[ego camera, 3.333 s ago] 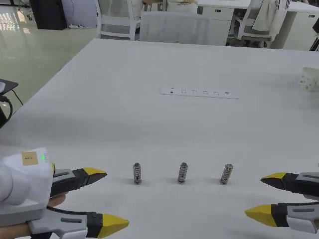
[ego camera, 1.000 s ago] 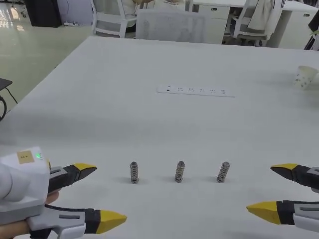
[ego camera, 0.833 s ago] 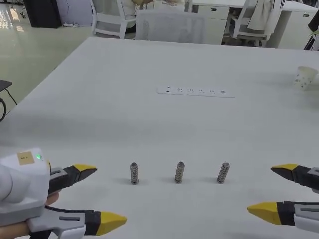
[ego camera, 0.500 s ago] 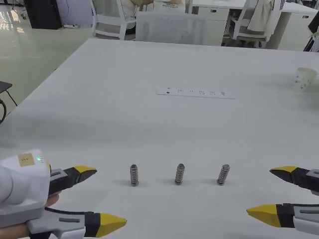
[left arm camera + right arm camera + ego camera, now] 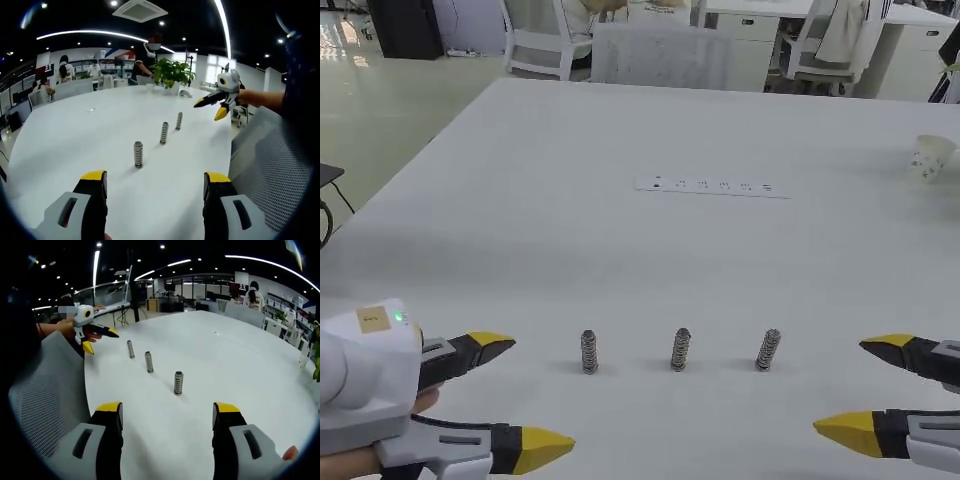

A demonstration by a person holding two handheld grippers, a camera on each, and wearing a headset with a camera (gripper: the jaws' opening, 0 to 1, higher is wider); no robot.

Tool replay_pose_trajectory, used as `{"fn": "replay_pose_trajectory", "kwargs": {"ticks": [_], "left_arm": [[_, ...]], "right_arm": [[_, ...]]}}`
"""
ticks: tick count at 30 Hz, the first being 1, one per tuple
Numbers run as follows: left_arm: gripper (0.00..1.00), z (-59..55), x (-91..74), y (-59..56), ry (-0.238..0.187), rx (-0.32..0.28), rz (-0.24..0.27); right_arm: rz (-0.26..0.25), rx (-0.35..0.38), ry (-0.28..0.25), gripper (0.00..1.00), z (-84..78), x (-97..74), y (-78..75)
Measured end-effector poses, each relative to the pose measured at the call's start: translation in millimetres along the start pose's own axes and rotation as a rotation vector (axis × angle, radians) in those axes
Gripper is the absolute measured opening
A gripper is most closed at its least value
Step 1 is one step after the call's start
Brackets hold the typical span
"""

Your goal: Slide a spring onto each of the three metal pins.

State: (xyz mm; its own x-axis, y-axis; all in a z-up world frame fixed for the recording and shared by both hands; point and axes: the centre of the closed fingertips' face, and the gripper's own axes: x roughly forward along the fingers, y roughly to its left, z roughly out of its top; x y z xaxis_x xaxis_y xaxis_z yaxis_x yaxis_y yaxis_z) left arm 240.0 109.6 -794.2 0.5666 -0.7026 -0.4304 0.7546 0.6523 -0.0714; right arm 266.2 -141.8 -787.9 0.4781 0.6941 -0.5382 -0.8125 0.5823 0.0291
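Three metal pins stand upright in a row on the white table, each with a spring coiled around it: the left one (image 5: 588, 352), the middle one (image 5: 680, 349) and the right one (image 5: 768, 349). My left gripper (image 5: 525, 394) sits open at the lower left, its yellow-tipped jaws pointing at the left pin (image 5: 138, 154) with nothing between them. At the lower right my right gripper (image 5: 865, 388) is open and holds nothing, facing the right pin (image 5: 178, 383). Both stay well apart from the pins.
A white power strip (image 5: 713, 186) lies mid-table. A paper cup (image 5: 929, 156) stands at the far right. Chairs (image 5: 660, 55) and desks line the table's far edge. A mesh chair back (image 5: 45, 385) is close behind me.
The head camera has tipped slightly, so the pins sit a little lower in view. Both grippers hold their places, still open.
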Motion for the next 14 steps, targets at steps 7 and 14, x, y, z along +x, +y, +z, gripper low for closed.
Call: {"fn": "replay_pose_trajectory", "kwargs": {"ticks": [7, 14], "left_arm": [[0.75, 0.4, 1.5, 0.2, -0.001, 0.001, -0.002], [0.75, 0.3, 2.5, 0.0, -0.001, -0.001, -0.003]], "right_arm": [[0.003, -0.001, 0.002, 0.73, -0.4, 1.4, 0.2], [0.007, 0.001, 0.002, 0.73, -0.9, 2.9, 1.2]]}}
